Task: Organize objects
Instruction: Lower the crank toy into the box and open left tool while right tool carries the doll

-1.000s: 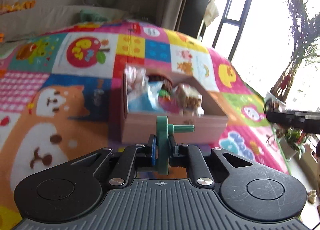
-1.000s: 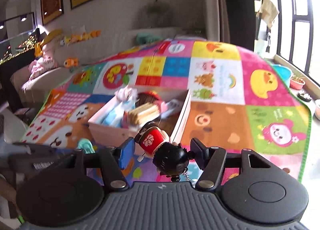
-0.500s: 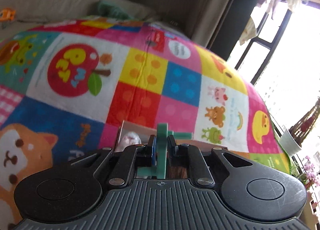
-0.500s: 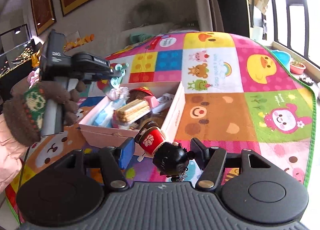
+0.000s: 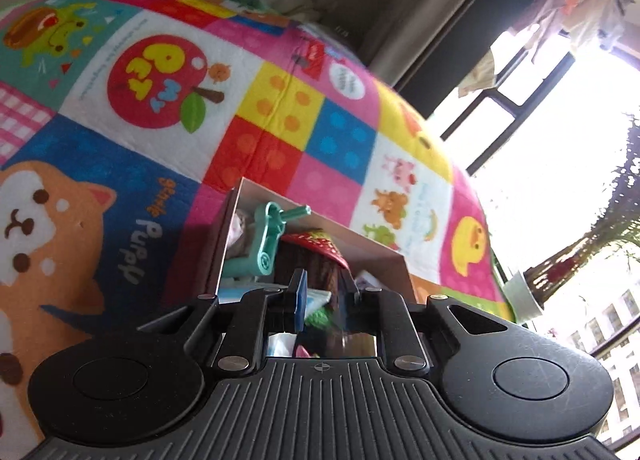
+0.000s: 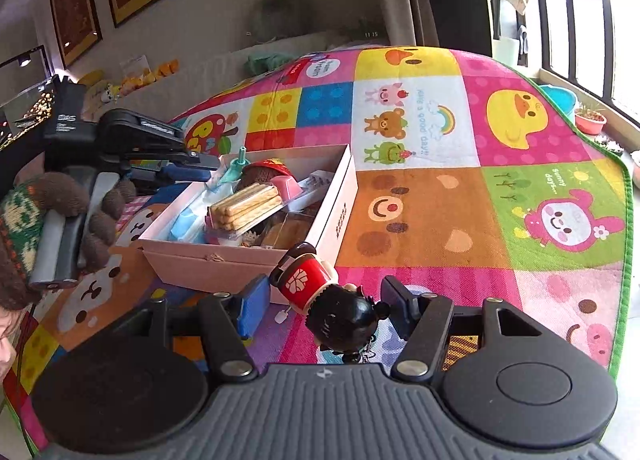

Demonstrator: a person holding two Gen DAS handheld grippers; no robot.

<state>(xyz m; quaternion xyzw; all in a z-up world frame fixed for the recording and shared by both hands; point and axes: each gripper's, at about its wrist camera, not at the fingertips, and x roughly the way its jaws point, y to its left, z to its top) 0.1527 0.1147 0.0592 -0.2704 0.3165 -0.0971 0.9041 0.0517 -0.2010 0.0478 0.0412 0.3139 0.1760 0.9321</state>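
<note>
My right gripper is clamped on a small doll figure: red barrel-shaped body with a white leaf mark, glossy black round head toward my palm. It hangs above the play mat, just short of the near corner of the pink cardboard box. I judge the doll to be light, hard plastic, stiff and somewhat slick, and the round head would roll in a pinch, so the flatter-sided red body is the place to grip, as I do now. A small cord or charm dangles below the head and could snag the box wall.

My left gripper stands parted and holds nothing, hovering over the box's far end. The teal plastic toy lies inside the box, leaning on the wall beside a brown knitted item with a red top. It looks rigid and light, with thin pegs that might catch on neighbours. The box is already crowded with a wafer-stick packet and wrappers, so the doll probably needs a gentle drop into a gap near my side.
</note>
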